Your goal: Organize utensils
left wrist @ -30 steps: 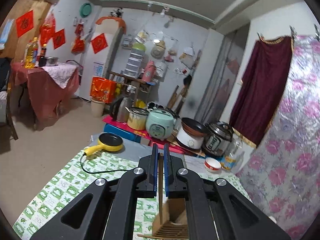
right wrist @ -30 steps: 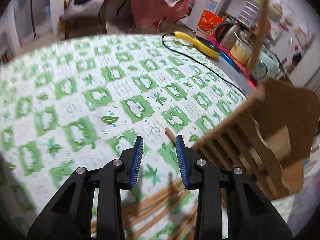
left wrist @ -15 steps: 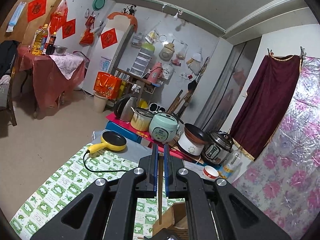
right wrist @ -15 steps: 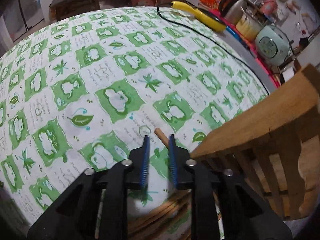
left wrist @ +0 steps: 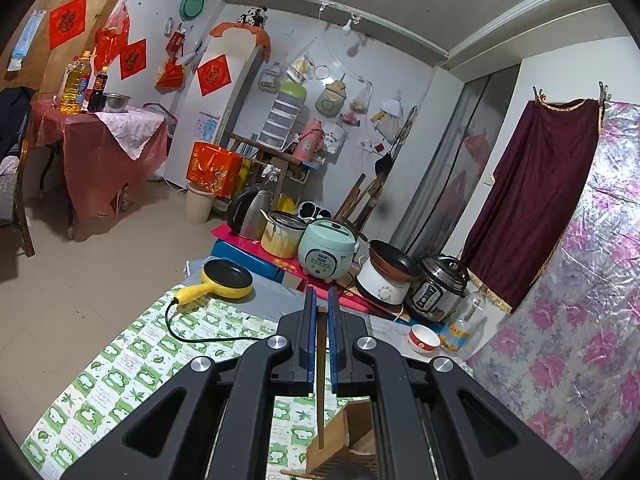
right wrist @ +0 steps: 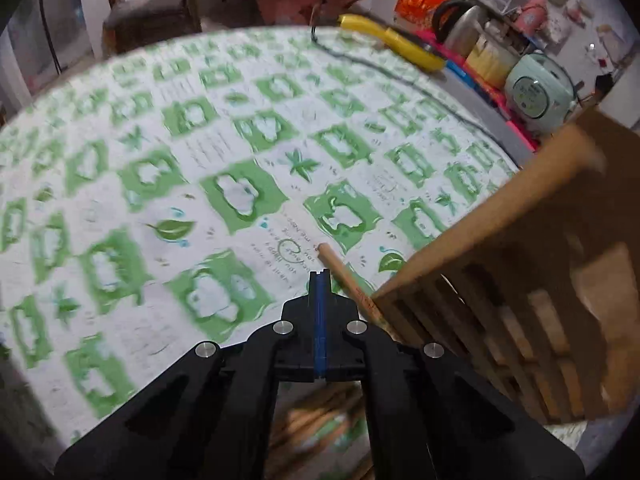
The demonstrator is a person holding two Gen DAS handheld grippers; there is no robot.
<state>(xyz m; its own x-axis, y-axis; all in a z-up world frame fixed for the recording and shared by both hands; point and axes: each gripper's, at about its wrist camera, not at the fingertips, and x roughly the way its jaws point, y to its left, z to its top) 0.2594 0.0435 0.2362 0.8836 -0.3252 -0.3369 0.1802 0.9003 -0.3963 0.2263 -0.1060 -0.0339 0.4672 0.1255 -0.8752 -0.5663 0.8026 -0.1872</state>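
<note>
Since a second ago the right gripper (right wrist: pixel 320 280) has dropped closer to the green-and-white patterned tablecloth (right wrist: pixel 224 152), and its jaws have just been closing: the blue pads now meet with nothing between them, while the wooden chopstick (right wrist: pixel 346 276) they had straddled lies on the cloth just to their right, its round tip pointing up-left and its lower end running under the corner of the wooden utensil holder (right wrist: pixel 516 280). More chopsticks (right wrist: pixel 320 412) lie in a blurred bundle on the cloth beneath the gripper's body. On the other side, the left gripper (left wrist: pixel 321 312) is clamped on a single chopstick (left wrist: pixel 321 392), which hangs straight down between the pads with its lower end over the slatted wooden holder (left wrist: pixel 340 440) at the bottom of that view. Beyond the left gripper, a yellow electric frying pan (left wrist: pixel 228 278) sits at the far edge of the table with its black cord (left wrist: pixel 188 334) looping across the cloth. Behind it stand a steel kettle (left wrist: pixel 250 212), a mint-green rice cooker (left wrist: pixel 326 250) and a steel pressure cooker (left wrist: pixel 438 288).
</note>
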